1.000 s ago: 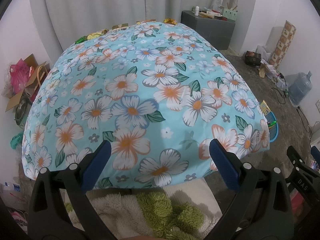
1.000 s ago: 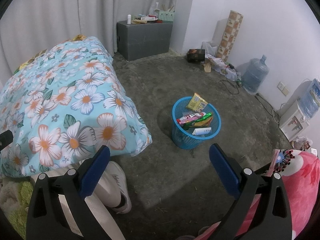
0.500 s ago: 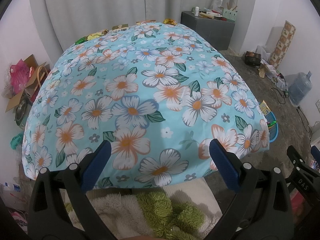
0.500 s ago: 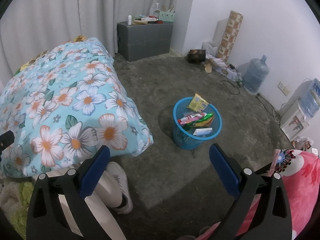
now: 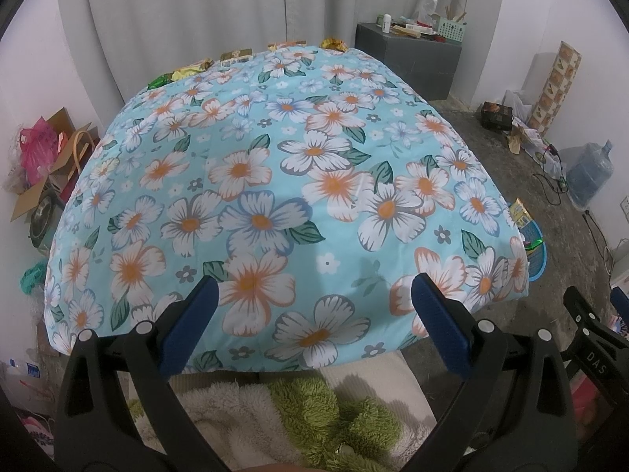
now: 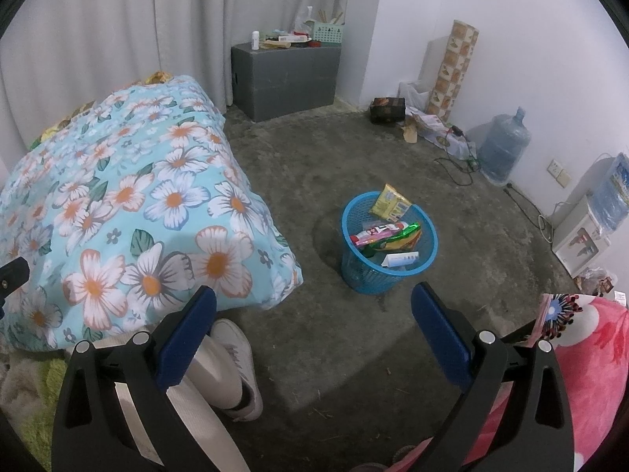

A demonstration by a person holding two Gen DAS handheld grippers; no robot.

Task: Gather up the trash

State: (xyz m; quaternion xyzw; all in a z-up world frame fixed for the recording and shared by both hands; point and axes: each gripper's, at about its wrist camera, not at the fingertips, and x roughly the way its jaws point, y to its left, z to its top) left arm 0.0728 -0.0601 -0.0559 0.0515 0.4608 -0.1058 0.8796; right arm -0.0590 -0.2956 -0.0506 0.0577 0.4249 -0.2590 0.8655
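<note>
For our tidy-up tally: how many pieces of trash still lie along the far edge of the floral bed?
4 visible: green wrapper, yellow wrapper, brown packet, gold wrapper. More may be hidden beyond the floral bed.

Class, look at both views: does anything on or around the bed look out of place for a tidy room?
Yes. Several wrappers lie along the far edge of the bed, by the curtain, while the blue basket on the floor already holds other trash.
</note>
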